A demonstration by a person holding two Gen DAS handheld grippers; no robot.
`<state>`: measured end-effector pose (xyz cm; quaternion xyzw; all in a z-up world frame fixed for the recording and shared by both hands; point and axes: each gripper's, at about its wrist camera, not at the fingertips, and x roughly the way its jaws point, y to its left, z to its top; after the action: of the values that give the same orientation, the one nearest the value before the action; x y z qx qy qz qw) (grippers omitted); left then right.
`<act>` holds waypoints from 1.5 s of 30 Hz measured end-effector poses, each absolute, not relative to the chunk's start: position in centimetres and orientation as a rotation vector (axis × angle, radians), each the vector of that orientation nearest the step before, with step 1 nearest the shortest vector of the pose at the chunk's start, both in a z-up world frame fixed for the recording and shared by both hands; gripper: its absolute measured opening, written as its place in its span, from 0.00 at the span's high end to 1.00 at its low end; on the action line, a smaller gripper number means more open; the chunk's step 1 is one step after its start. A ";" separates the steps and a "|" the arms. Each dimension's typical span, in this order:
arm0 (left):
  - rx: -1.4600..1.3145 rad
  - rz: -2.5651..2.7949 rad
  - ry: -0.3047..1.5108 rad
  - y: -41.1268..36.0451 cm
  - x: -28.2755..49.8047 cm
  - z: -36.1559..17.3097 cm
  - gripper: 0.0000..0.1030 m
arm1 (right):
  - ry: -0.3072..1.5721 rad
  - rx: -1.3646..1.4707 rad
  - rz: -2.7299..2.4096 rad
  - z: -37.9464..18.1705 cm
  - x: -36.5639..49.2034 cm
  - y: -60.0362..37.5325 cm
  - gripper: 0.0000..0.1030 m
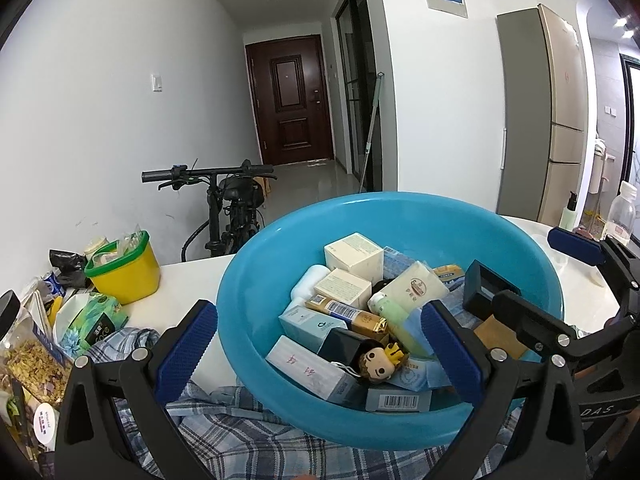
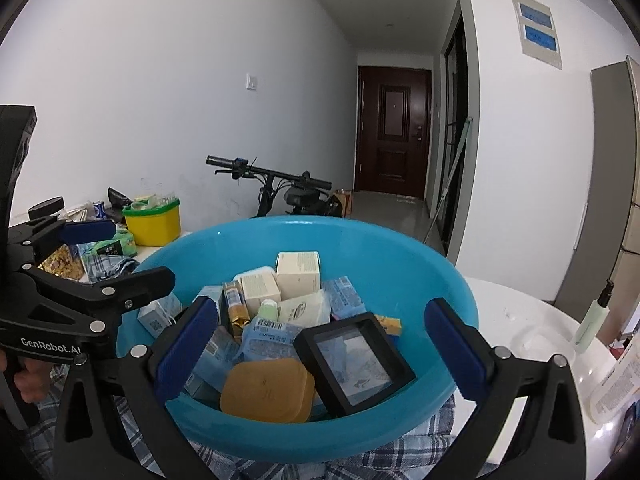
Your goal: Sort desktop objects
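A blue plastic basin sits on a plaid cloth on the white table. It holds several small boxes, a cream tube, a green bottle, a small doll figure, a black frame box and a tan flat case. My left gripper is open and empty, its fingers straddling the basin's near left rim. My right gripper is open and empty above the basin's near side. Each gripper shows in the other's view.
A yellow tub with a green rim, a tissue pack and snack bags lie on the left. Bottles stand at the right. A bicycle stands behind the table.
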<state>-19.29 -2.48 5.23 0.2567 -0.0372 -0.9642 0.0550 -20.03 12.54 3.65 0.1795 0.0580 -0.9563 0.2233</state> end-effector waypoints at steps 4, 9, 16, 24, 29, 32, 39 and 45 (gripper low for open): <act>0.771 -2.939 -0.105 -2.5 -19.0 5.6 0.00 | 0.161 0.473 -2.634 4.0 -19.7 12.5 0.00; 0.739 -2.920 -0.169 -2.4 -18.0 6.9 0.00 | 0.118 0.432 -2.633 5.2 -18.9 13.2 0.00; 0.686 -2.972 -0.149 -2.3 -12.6 9.5 0.00 | -0.006 0.434 -2.611 8.2 -14.9 15.7 0.00; 0.783 -2.942 -0.088 -1.9 -8.4 8.5 0.00 | -0.007 0.628 -2.602 6.3 -9.9 18.1 0.00; 0.885 -2.925 -0.117 -0.7 -6.2 5.6 0.00 | 0.036 0.722 -2.559 3.3 -7.9 18.5 0.00; 0.928 -2.923 -0.121 0.0 -5.0 3.9 0.00 | 0.063 0.760 -2.542 2.1 -6.9 18.5 0.00; 0.966 -2.919 -0.157 1.6 -2.8 2.2 0.00 | 0.057 0.788 -2.543 0.8 -5.8 18.5 0.00; 0.994 -2.927 -0.147 1.8 -2.7 1.7 0.00 | 0.039 0.821 -2.546 -0.2 -6.0 18.7 0.00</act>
<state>-2.74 1.75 1.69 0.3212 -0.0476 -0.9455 0.0232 -5.99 18.70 -0.17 0.2986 0.0142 -0.9259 0.2311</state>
